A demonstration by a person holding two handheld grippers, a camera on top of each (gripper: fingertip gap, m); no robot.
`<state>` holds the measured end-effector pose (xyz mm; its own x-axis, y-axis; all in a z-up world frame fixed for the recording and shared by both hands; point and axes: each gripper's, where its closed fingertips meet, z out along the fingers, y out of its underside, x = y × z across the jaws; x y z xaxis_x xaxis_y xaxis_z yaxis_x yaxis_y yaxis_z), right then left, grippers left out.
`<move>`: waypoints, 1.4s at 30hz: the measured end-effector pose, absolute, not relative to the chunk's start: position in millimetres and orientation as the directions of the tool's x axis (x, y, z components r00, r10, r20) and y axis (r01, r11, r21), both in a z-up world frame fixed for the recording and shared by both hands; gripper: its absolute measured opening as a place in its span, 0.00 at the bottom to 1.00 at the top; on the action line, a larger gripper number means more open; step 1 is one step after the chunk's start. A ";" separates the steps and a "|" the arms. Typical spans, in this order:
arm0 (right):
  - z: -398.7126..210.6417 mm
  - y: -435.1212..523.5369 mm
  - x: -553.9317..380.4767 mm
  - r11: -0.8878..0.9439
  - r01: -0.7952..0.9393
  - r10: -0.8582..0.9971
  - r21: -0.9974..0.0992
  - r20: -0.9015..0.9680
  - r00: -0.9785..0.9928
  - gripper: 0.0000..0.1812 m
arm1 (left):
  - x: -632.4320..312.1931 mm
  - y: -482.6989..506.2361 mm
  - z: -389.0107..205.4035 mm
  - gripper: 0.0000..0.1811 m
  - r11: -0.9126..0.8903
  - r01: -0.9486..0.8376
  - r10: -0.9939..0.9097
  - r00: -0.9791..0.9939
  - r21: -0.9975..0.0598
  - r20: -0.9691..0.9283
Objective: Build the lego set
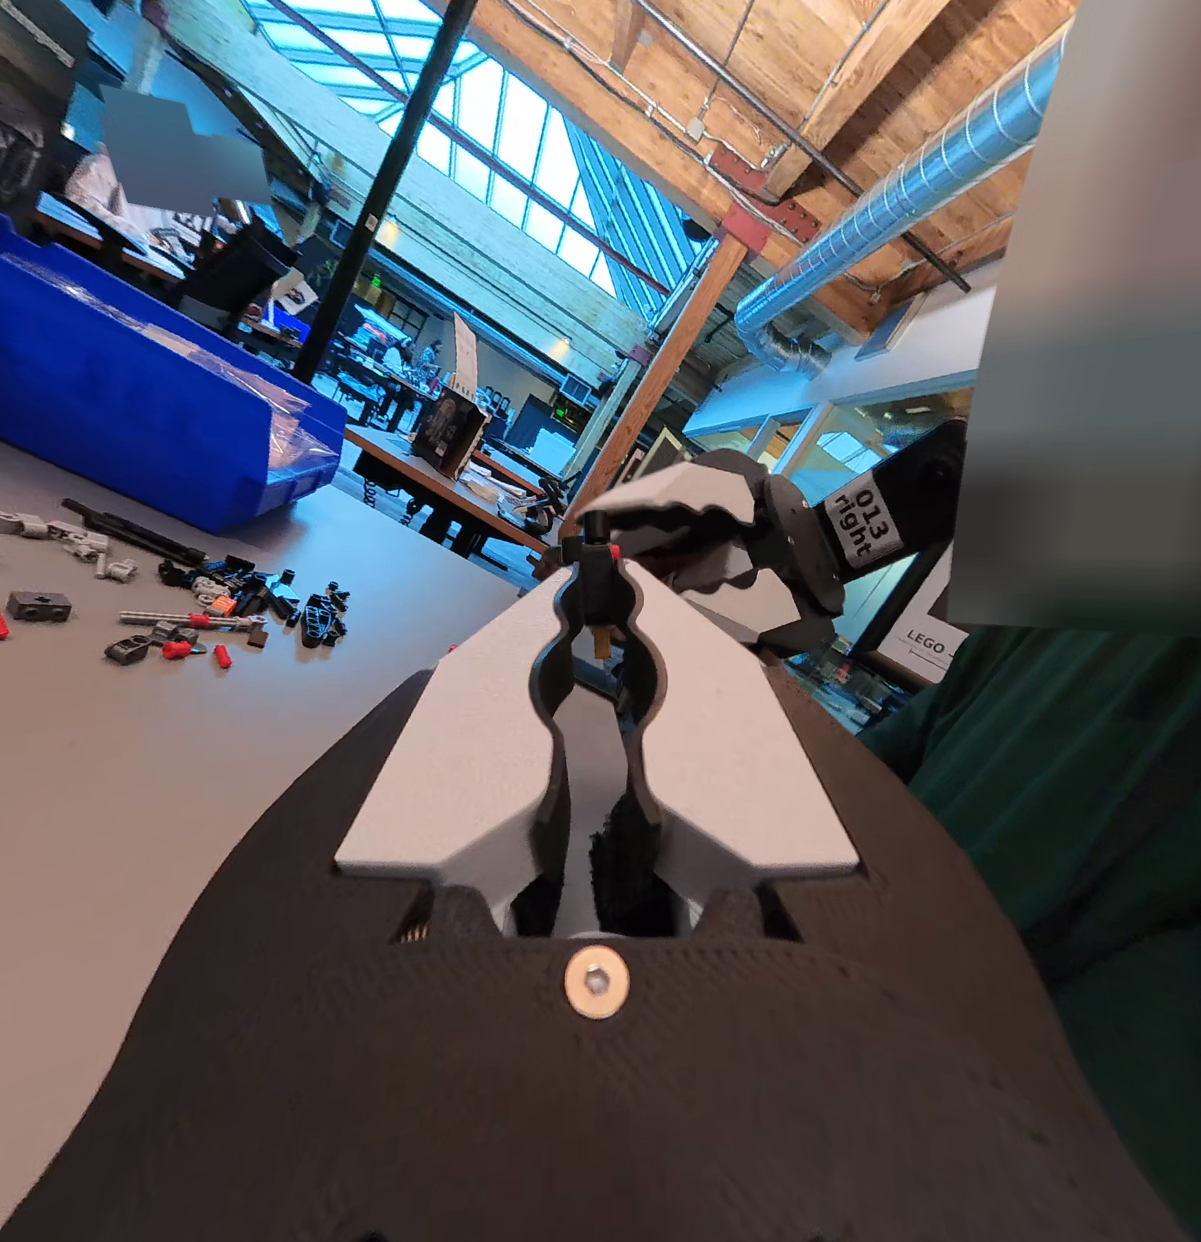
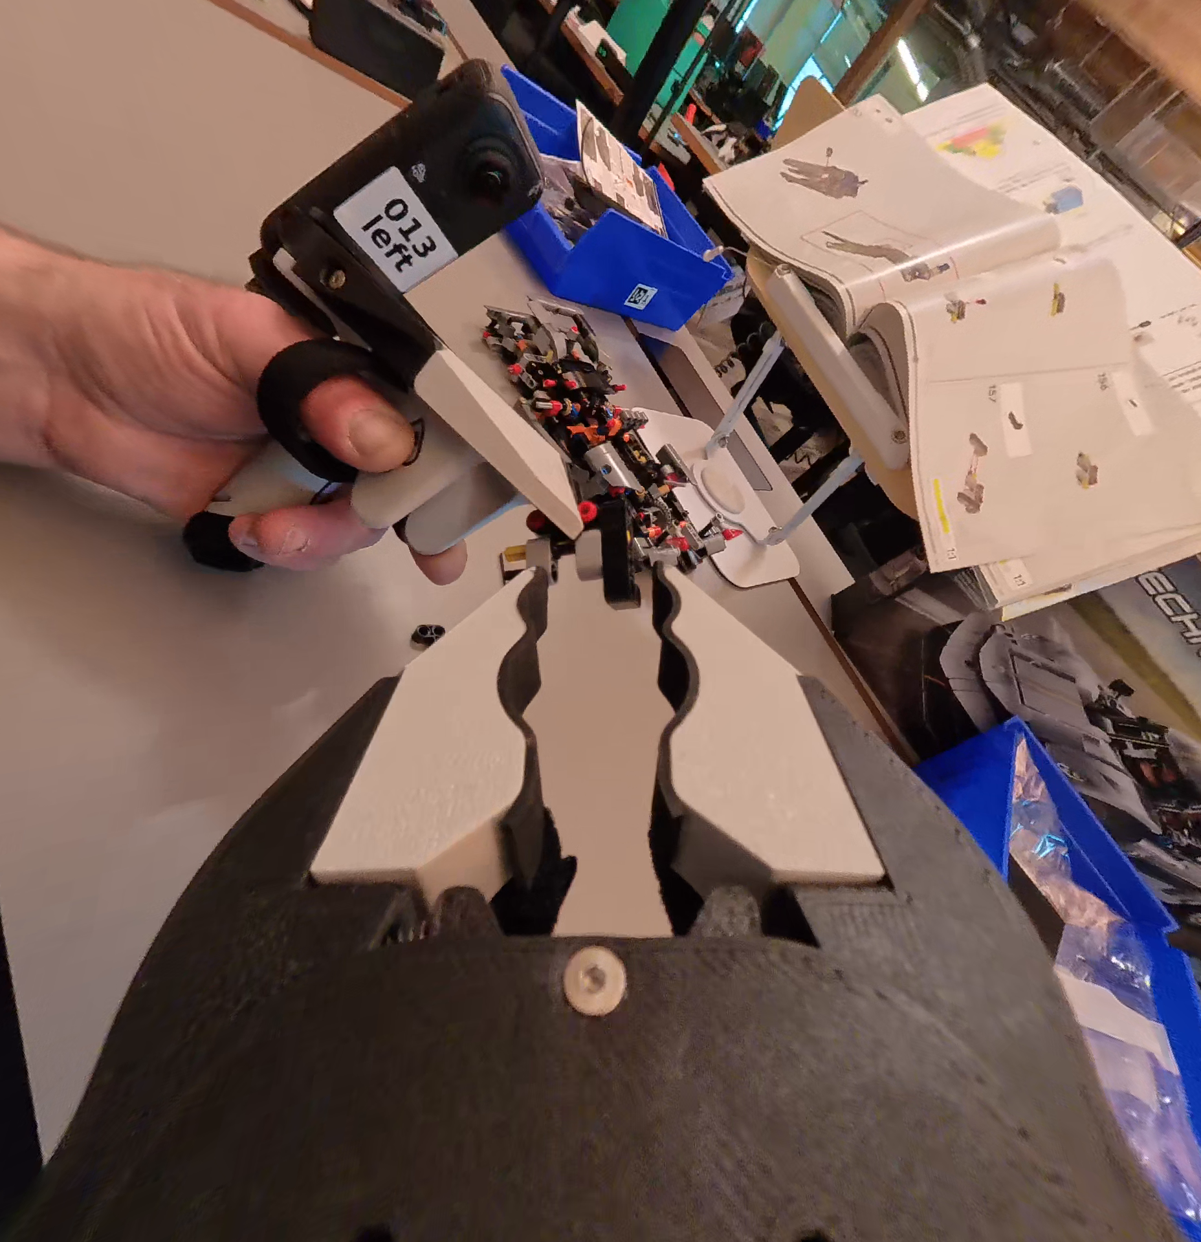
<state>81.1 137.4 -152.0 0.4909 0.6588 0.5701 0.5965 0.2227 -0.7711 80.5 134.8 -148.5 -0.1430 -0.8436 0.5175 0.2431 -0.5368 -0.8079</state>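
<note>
The left gripper (image 1: 594,578) is clenched on a small black lego piece (image 1: 592,583), held above the table (image 1: 181,739). The right gripper (image 2: 594,578) stands spread beside it, grasping nothing.

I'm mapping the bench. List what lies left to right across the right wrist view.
Person's hand → left gripper → partly built lego model → blue bin → open instruction booklet.

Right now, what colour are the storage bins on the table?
Blue. The bins show best in the right wrist view; one more appears in the left.
</note>
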 end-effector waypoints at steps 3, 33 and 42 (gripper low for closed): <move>-150.6 136.5 81.0 0.224 0.608 0.658 -0.762 0.578 0.482 0.08 | 79.3 131.8 -148.3 0.03 -0.550 0.228 -0.835 -0.155 -0.803 0.528; -161.8 129.5 86.9 -0.331 0.174 0.915 -0.928 -0.271 0.298 0.08 | 62.2 130.1 -149.6 0.18 0.164 -0.087 -0.960 0.215 -0.983 -0.179; -175.0 111.1 78.0 -0.472 0.267 0.879 -0.840 -0.471 0.072 0.08 | 80.9 107.6 -166.1 0.14 0.539 -0.359 -0.787 0.107 -0.762 -0.608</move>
